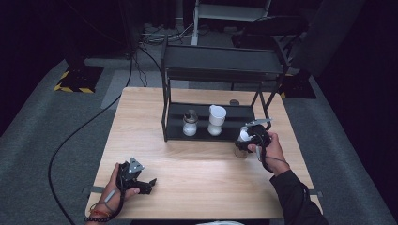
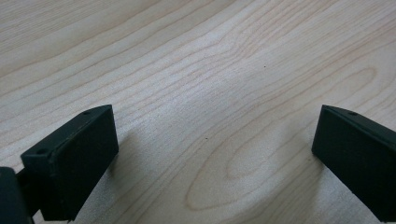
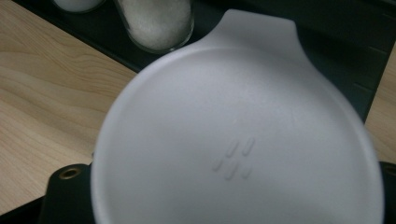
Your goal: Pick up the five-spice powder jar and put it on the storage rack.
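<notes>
Two hand-held grippers noted: my left hand-held gripper [image 2: 210, 158] rests jaws apart on the pale wooden counter [image 1: 197, 164], my right hand-held gripper [image 1: 251, 137] apparently clamps the smooth, light, likely slippery white plastic spouted lid [image 3: 233, 140] by its rim, beside the black metal shelf rack [image 1: 220, 70].

You're working in a lab or studio-like test room: dark curtains [image 1: 338, 28] hang at 1 o'clock and grey carpet [image 1: 42, 117] covers the floor. Loose cables [image 1: 159, 35] run at 12 o'clock, and hazard tape [image 1: 70, 86] edges a stand base at 10 o'clock.
</notes>
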Demonstrator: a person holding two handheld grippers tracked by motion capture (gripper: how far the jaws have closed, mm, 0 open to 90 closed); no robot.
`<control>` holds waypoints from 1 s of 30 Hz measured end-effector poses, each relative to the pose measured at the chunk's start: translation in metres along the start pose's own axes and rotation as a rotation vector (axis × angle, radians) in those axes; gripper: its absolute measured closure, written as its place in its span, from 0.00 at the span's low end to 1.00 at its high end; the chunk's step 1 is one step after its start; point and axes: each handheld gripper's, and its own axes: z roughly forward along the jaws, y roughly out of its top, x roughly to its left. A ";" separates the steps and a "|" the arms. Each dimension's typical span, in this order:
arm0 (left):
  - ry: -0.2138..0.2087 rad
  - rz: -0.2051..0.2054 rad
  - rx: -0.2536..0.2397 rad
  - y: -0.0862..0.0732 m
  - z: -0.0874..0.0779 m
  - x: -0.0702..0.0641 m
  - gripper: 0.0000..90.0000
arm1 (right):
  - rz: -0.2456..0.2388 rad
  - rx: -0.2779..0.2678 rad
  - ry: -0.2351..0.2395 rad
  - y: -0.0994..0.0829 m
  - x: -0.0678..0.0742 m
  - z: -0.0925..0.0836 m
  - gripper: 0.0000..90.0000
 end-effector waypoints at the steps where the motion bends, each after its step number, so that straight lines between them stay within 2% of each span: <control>1: 0.001 0.000 -0.001 0.000 0.000 0.000 0.00 | 0.004 -0.001 0.007 0.000 -0.001 0.000 0.30; 3: 0.001 0.000 -0.001 0.000 0.000 0.000 0.00 | 0.006 0.004 0.020 0.001 -0.003 0.000 0.32; 5: 0.002 0.000 -0.001 0.000 0.000 0.000 0.00 | -0.009 0.003 0.012 0.001 -0.002 0.000 0.33; 22: 0.001 0.000 -0.001 0.000 0.000 0.000 0.00 | -0.020 0.003 0.009 0.001 0.001 -0.002 0.33; 30: 0.000 0.000 0.000 0.000 0.000 0.000 0.00 | -0.023 -0.016 0.011 0.002 0.002 -0.007 0.33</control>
